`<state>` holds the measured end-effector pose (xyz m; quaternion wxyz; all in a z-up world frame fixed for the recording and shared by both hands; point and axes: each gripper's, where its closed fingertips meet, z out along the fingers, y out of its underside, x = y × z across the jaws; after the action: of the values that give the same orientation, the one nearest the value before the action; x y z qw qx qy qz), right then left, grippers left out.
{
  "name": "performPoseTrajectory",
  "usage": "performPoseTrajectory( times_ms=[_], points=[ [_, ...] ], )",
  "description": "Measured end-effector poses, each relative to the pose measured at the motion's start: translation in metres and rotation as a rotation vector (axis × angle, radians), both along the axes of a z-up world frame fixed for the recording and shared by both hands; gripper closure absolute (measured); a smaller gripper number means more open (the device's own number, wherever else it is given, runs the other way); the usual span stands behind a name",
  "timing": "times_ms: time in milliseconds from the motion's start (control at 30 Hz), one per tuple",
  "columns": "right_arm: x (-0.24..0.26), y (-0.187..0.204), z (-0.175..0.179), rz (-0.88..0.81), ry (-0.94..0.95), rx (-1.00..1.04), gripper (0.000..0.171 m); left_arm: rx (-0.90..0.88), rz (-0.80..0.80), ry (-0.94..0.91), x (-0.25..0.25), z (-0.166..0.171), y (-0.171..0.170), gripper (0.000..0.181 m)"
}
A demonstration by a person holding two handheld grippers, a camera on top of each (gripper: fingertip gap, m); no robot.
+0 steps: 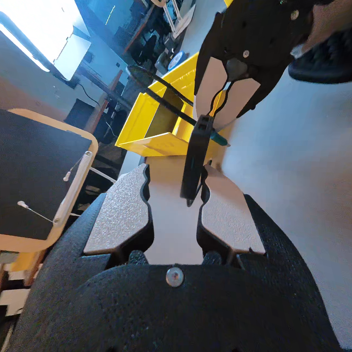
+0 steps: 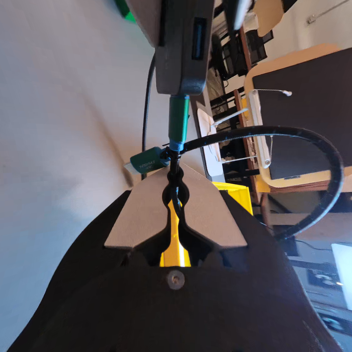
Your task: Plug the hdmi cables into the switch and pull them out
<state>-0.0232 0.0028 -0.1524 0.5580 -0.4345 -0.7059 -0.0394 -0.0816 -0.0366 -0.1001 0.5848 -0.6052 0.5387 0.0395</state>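
Note:
The black switch [image 1: 196, 158] stands on edge between my left gripper's [image 1: 177, 169] open fingers, against the right-hand pad [image 1: 224, 213]. It is not clamped. In the right wrist view the switch [image 2: 182, 57] has a green HDMI plug [image 2: 178, 120] seated in its near end. My right gripper [image 2: 175, 167] is shut on the black braided cable [image 2: 331, 171] just behind that plug. A second green plug [image 2: 146, 162] hangs loose to the left of my fingertips, and it also shows in the left wrist view [image 1: 219, 138]. The right gripper [image 1: 209, 116] shows there above the switch.
A yellow bin [image 1: 152, 144] sits on the white table [image 1: 285, 171] just behind the switch, with a thin black cable running over it. It also shows in the right wrist view [image 2: 238, 196]. A black panel with a wooden rim [image 1: 38, 171] stands beyond the table edge.

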Motion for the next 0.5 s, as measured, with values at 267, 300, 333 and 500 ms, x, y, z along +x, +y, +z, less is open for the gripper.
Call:
performPoseTrajectory(
  times_ms=[267, 300, 333, 500],
  points=[
    [-0.001, -0.017, -0.014, 0.113, -0.044, -0.041, 0.169, 0.041, -0.163, 0.158, 0.021, -0.033, -0.025, 0.166],
    [0.0, -0.021, -0.015, 0.141, -0.038, -0.074, 0.166, 0.041, -0.171, 0.156, 0.019, -0.033, -0.027, 0.166],
    [0.001, -0.026, -0.014, 0.177, -0.03, -0.105, 0.162, 0.038, -0.172, 0.162, 0.018, -0.035, -0.028, 0.167],
    [0.0, -0.046, -0.009, 0.261, 0.015, -0.25, 0.143, 0.074, -0.184, 0.227, 0.024, -0.046, -0.031, 0.167]
  ],
)
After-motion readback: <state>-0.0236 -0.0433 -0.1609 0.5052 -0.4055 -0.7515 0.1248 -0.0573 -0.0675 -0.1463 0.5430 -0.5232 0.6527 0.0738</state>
